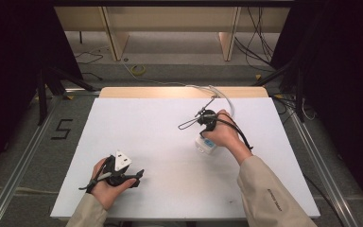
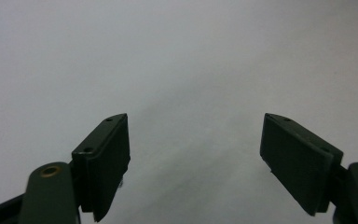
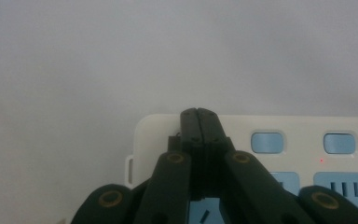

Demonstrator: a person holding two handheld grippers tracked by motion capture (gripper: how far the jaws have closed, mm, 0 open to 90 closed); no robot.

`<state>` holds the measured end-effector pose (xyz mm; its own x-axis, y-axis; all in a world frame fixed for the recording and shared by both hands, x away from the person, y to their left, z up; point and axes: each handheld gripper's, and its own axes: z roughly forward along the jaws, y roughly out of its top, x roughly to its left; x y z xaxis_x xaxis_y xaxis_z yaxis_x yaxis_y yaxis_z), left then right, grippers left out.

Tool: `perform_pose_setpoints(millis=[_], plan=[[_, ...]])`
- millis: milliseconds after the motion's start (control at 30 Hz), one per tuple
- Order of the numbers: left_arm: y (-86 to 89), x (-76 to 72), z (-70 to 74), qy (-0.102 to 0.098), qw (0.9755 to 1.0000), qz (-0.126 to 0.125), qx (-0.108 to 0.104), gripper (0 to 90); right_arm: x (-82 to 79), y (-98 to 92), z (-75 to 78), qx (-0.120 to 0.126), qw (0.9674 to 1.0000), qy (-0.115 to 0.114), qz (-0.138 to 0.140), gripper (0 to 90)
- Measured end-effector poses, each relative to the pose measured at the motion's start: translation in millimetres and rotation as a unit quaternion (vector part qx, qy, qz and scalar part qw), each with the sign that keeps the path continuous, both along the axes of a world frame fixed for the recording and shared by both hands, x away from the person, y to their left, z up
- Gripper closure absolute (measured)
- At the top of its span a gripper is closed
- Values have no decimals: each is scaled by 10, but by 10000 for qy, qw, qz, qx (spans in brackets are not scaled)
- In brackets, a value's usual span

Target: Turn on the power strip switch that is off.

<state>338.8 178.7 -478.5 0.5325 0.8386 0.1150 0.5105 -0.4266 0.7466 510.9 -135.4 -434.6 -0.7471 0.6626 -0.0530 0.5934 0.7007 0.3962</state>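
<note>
The right claw (image 3: 199,122), jaws closed together, presses its tips on a white power strip (image 3: 303,163) lying directly beneath on the desk (image 1: 146,137). Rigid, light, smooth plastic; grip across its narrow sides. The left claw (image 2: 196,154) hangs open, empty.

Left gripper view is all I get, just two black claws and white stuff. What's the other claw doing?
Observer: The right claw is shut, with its tip over the end of a white power strip.
Operator: Does it have buttons?
Observer: Yes, blue switches sit right beside the claw.
Operator: Is it on?
Observer: A tiny red light glows under one switch.
Operator: Where's my claw?
Observer: The left claw is near the table's front left, far from the power strip.
</note>
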Motion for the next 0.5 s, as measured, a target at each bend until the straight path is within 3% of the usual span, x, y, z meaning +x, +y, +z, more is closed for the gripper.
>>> perform_pose_setpoints(millis=[500], plan=[[0, 1, 0, -1, 10000, 0, -8, 241, -3, -7, -13, 44, 10000, -10, -16, 900]])
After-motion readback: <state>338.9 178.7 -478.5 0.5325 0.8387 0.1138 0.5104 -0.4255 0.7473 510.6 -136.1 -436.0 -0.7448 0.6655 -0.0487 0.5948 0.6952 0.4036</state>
